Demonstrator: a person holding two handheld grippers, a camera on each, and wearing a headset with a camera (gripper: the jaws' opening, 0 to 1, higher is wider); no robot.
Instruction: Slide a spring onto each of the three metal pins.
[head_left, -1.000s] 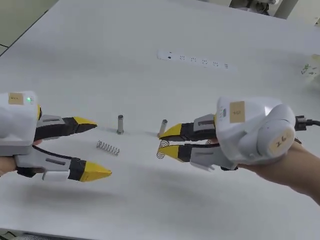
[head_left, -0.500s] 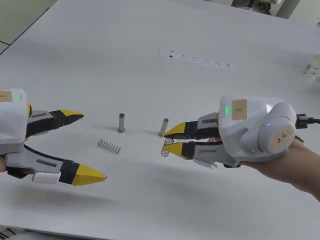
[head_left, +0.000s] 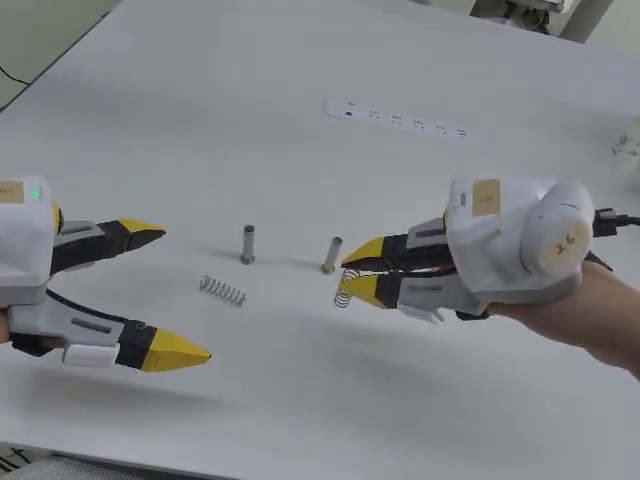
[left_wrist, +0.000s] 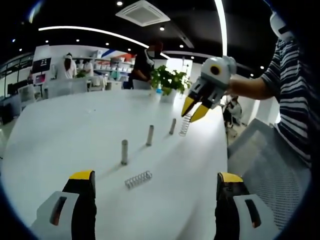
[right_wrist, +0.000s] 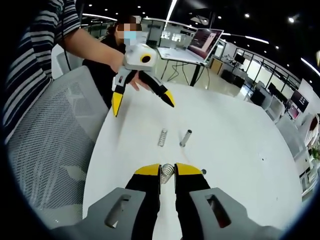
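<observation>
Pinching a spring (head_left: 343, 295) just beside a pin (head_left: 332, 255), your right gripper (head_left: 356, 274) sits narrow; your left gripper (head_left: 183, 293) gapes wide, farther off

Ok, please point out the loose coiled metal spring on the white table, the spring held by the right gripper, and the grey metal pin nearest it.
Loose coiled metal spring (head_left: 222, 291): head view, middle coils.
Held spring (head_left: 342, 295): head view, exposed coils.
Grey metal pin (head_left: 332, 255): head view, mid-shaft.
</observation>
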